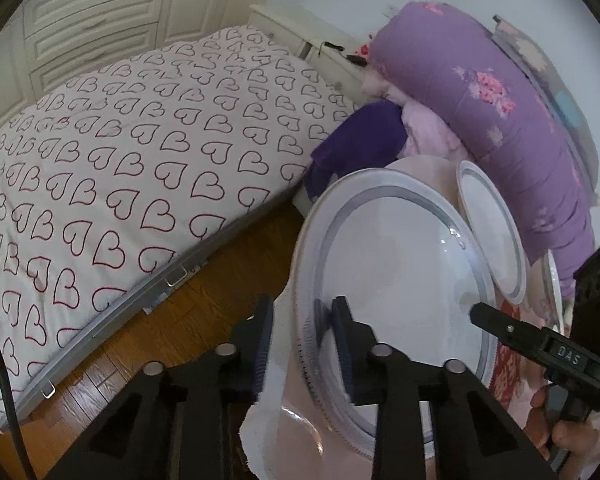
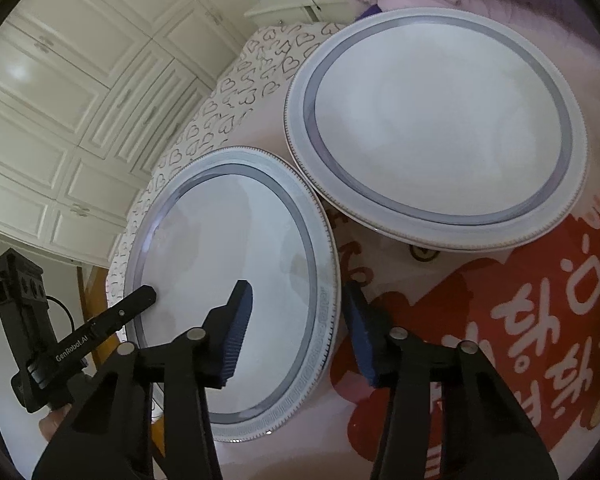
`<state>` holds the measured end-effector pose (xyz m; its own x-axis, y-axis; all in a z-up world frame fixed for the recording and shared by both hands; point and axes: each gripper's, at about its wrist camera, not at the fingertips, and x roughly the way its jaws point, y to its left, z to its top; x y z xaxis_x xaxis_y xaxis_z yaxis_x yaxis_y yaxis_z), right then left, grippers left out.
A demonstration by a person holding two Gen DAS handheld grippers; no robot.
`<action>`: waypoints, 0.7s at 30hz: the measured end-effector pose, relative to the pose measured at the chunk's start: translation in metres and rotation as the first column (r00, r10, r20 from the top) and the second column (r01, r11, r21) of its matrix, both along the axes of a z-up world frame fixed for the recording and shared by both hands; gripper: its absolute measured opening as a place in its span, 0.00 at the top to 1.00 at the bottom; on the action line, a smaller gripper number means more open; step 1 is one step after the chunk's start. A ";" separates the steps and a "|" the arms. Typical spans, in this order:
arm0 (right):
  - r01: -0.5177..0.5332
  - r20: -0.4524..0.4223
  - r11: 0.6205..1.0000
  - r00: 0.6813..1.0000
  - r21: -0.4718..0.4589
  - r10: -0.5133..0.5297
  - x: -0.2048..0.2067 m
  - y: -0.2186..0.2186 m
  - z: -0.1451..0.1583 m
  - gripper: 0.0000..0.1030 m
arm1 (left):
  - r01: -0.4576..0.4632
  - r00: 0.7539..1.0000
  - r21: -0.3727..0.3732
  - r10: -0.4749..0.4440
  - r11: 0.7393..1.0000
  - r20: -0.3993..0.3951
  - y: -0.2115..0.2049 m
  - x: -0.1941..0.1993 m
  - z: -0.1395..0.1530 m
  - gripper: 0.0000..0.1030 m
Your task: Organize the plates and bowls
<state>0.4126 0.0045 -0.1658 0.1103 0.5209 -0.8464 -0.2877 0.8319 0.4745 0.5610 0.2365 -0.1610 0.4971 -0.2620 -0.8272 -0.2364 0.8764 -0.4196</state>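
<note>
Two white round plates with grey rings: near one [image 2: 228, 280], far one [image 2: 436, 136]. Both grippers, left [image 1: 300, 344] and right [image 2: 296, 336], sit spread wide, straddling the near plate's rim.

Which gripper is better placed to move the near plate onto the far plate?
Probably right. The right gripper straddles the rim of the near plate on the side closest to the far plate; the left gripper straddles the opposite rim.
</note>
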 end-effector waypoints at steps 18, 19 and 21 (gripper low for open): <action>0.007 0.035 0.999 0.999 -0.040 -0.006 -0.003 0.004 0.002 0.82 | -0.006 1.000 0.032 0.005 0.999 0.011 -0.016 -0.016 0.005 0.84; 0.006 0.037 0.999 0.999 -0.040 -0.004 -0.004 0.003 0.002 0.82 | -0.007 1.000 0.033 0.007 0.999 0.013 -0.015 -0.017 0.006 0.84; 0.000 0.042 0.999 0.999 -0.040 0.001 -0.007 0.005 0.004 0.82 | -0.012 1.000 0.036 0.011 0.999 0.015 -0.014 -0.019 0.007 0.85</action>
<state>0.4059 0.0091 -0.1620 0.1456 0.4870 -0.8612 -0.3068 0.8498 0.4286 0.5415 0.2223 -0.1541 0.5124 -0.2264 -0.8284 -0.2403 0.8883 -0.3914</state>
